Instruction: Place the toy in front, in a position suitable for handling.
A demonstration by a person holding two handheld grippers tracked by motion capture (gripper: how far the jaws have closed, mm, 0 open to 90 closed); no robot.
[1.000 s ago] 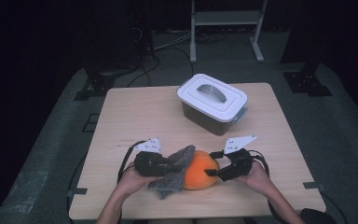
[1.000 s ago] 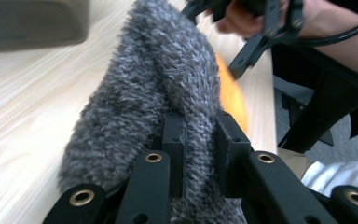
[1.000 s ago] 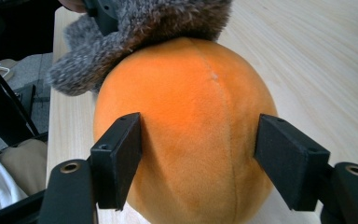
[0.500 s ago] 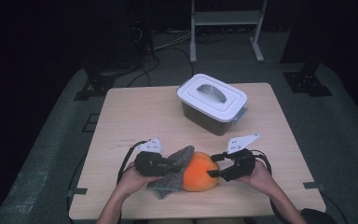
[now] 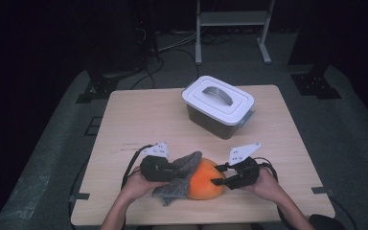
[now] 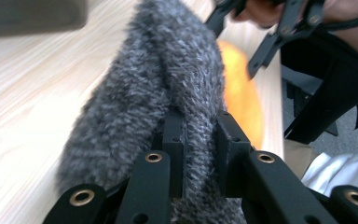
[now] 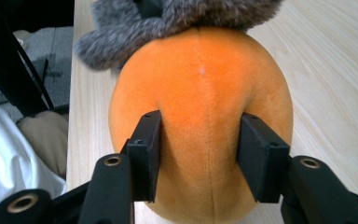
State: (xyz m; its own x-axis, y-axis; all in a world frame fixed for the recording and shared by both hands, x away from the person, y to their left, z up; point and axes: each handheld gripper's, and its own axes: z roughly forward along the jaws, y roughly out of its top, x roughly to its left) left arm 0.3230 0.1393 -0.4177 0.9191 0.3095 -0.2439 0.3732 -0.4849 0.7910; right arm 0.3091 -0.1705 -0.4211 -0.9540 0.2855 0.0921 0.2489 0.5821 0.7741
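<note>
A soft toy lies near the table's front edge, with a round orange body [image 5: 202, 186] [image 7: 200, 74] and a grey furry part [image 5: 184, 165] [image 6: 168, 79]. My left gripper [image 5: 176, 170] [image 6: 200, 135] is shut on a fold of the grey fur from the left. My right gripper [image 5: 218, 178] [image 7: 200, 140] comes in from the right. Its jaws have just been closing, and the pads now press dents into the orange body between them. The left gripper view also has the right gripper [image 6: 270, 42] beyond the fur.
A lidded white-topped box [image 5: 218, 103] with a grey handle stands at the back of the wooden table [image 5: 139, 120], right of centre. A person's forearms enter from the bottom edge. Dark floor, cables and stand legs surround the table.
The right gripper's jaws have drawn together onto the orange body. Both hands and the toy stay where they were.
</note>
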